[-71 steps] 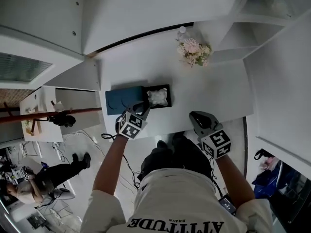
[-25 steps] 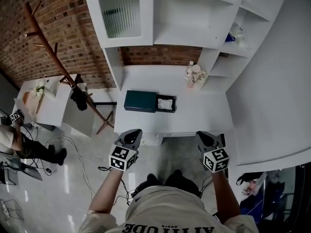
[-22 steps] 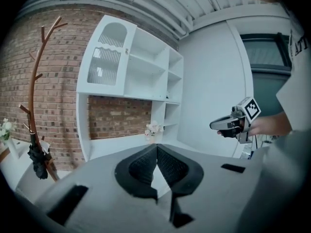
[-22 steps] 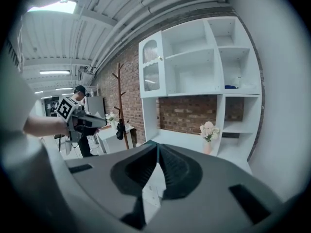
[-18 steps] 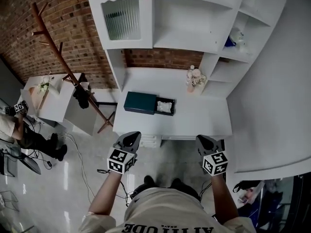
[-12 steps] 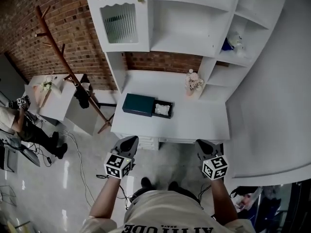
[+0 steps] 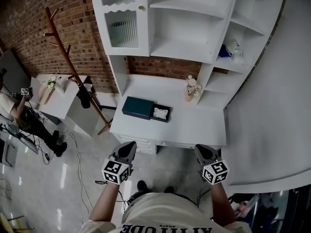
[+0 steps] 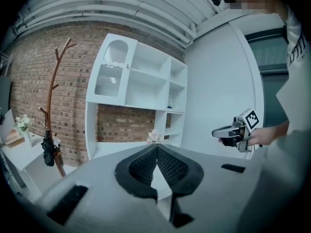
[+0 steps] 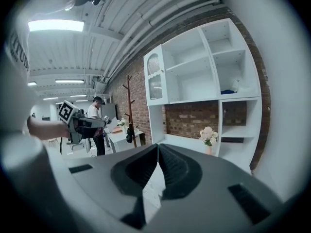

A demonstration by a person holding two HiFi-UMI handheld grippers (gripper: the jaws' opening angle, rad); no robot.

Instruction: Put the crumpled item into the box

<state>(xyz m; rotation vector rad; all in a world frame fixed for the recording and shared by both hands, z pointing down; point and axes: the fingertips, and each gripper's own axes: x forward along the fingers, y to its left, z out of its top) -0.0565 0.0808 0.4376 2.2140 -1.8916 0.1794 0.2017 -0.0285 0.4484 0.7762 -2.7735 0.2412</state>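
Head view: left gripper (image 7: 127, 149) and right gripper (image 7: 201, 152) hang low in frame, short of the white desk (image 7: 194, 127); at centre, the crumpled white item (image 7: 160, 113) lies in the dark rectangular box (image 7: 138, 107)'s open tray.
Left gripper view: 2 ribbed black jaws pressed together, gripping nothing.
Right gripper view: jaws likewise together, empty.

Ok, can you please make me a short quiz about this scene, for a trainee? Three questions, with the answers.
1. True or false: the white crumpled item lies in the open part of the teal box.
2. The left claw is: A) open and empty; B) shut and empty; C) shut on the crumpled item.
3. What stands on the white desk beyond the box, to its right in the head view?
Key: 1 true; 2 B; 3 a small bunch of flowers.
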